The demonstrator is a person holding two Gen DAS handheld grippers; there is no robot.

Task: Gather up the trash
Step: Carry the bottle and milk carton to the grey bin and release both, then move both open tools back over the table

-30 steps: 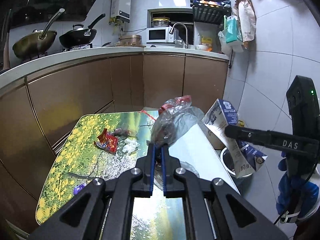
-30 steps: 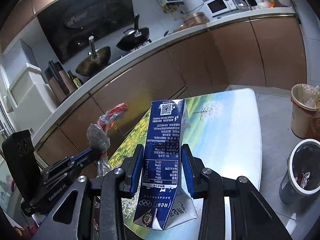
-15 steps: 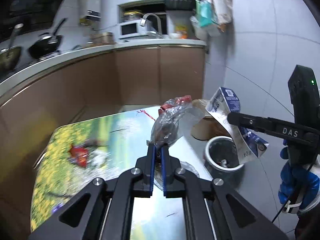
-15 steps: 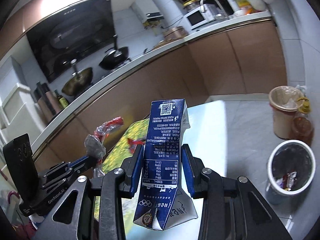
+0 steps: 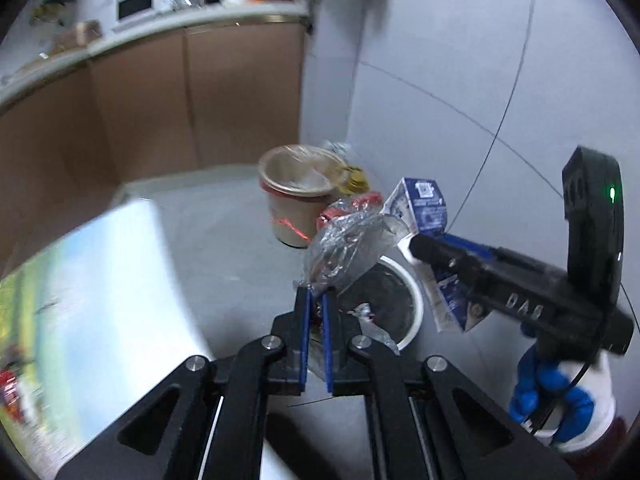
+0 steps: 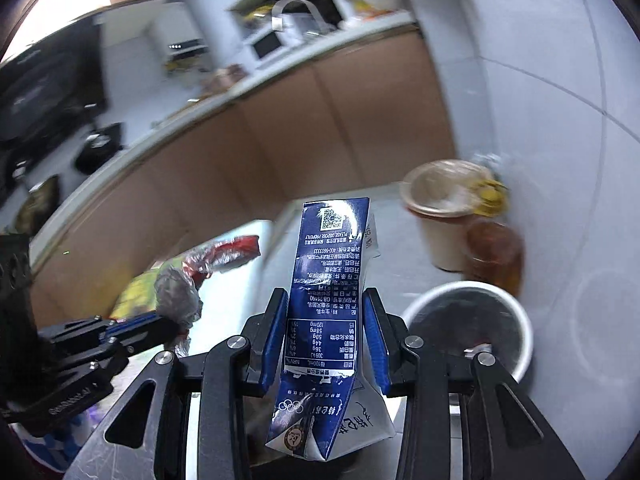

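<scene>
blurring smears the counter, the cabinets and the printed table top [image 5: 100, 280] in both views, so small things up there cannot be made out, and the contents of the white bin [image 5: 404, 300] are too dark to read. the left gripper [image 5: 315, 300] has its blue pads nearly together, pinching the neck of a crumpled clear plastic wrapper [image 5: 348, 244] with a red end; the wrapper hangs in front of the bin's rim in the left wrist view. the right gripper [image 6: 326, 332] stands partly spread, its pads pressed on both sides of a blue milk carton [image 6: 328, 280], held upright, just left of the bin in the right wrist view. a tan bucket [image 5: 296, 208] with a liner stands behind the bin. a blue-gloved hand [image 5: 552, 396] holds the right gripper's handle.
</scene>
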